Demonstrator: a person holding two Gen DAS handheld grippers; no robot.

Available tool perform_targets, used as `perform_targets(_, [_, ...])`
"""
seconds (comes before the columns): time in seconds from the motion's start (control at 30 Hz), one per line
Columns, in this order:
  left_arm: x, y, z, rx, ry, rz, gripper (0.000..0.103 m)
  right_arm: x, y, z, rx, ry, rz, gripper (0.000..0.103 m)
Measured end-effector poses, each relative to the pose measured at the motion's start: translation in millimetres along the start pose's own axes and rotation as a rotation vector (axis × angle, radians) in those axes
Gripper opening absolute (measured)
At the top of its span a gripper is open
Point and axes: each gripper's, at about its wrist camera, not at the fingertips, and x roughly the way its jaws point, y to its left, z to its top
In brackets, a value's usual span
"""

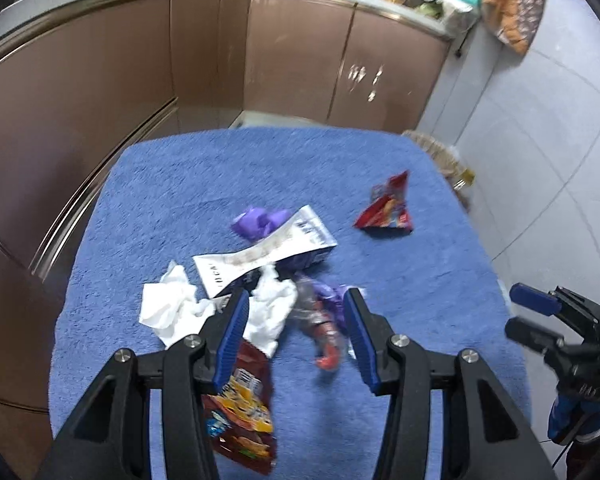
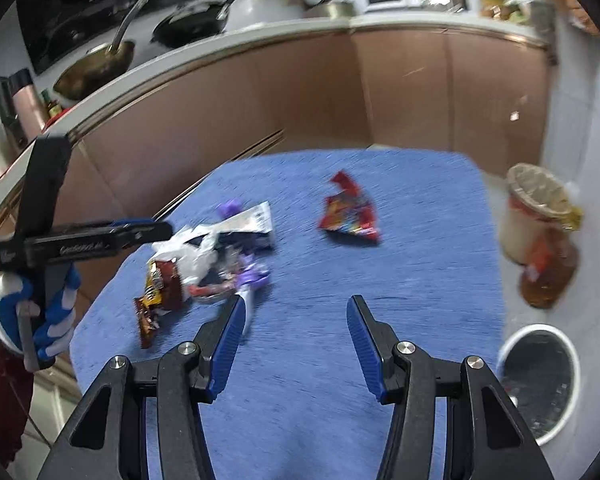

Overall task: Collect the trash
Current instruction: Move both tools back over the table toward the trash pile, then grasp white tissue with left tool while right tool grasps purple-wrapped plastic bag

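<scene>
A heap of trash lies on the blue towel-covered table (image 1: 380,168): white crumpled tissue (image 1: 168,304), a white printed wrapper (image 1: 268,250), a purple wrapper (image 1: 260,220), a brown snack bag (image 1: 242,412) and a clear red-and-purple wrapper (image 1: 320,320). A red snack wrapper (image 1: 386,208) lies apart to the right; it also shows in the right wrist view (image 2: 350,210). My left gripper (image 1: 296,300) is open above the heap. My right gripper (image 2: 296,308) is open and empty over bare towel (image 2: 380,280), right of the heap (image 2: 204,264).
A white bin (image 2: 540,380) with a dark inside stands on the floor at the table's right. A lined basket (image 2: 536,208) and an amber bottle (image 2: 548,276) stand beyond it. Brown cabinets (image 1: 140,60) run behind and left of the table.
</scene>
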Motion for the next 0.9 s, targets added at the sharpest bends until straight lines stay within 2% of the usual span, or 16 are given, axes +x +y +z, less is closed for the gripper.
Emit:
perform_targets(0.17, [23,-1,0,0.040,0.061,0.061,0.047,44,10,3,-0.022,0.080,0.057,0.050])
perform_targets(0.37, [48,-5,0,0.102,0.102,0.122,0.046,77,10,6,-0.011,0.138,0.094,0.050])
perform_targets(0.7, [66,8,-2,0.119,0.116,0.130,0.014,122,12,12,0.014,0.205,0.145,0.049])
perform_targets(0.9, [59,20,0,0.064,0.071,0.084,0.006,148,11,16,0.045,0.243,0.176,0.040])
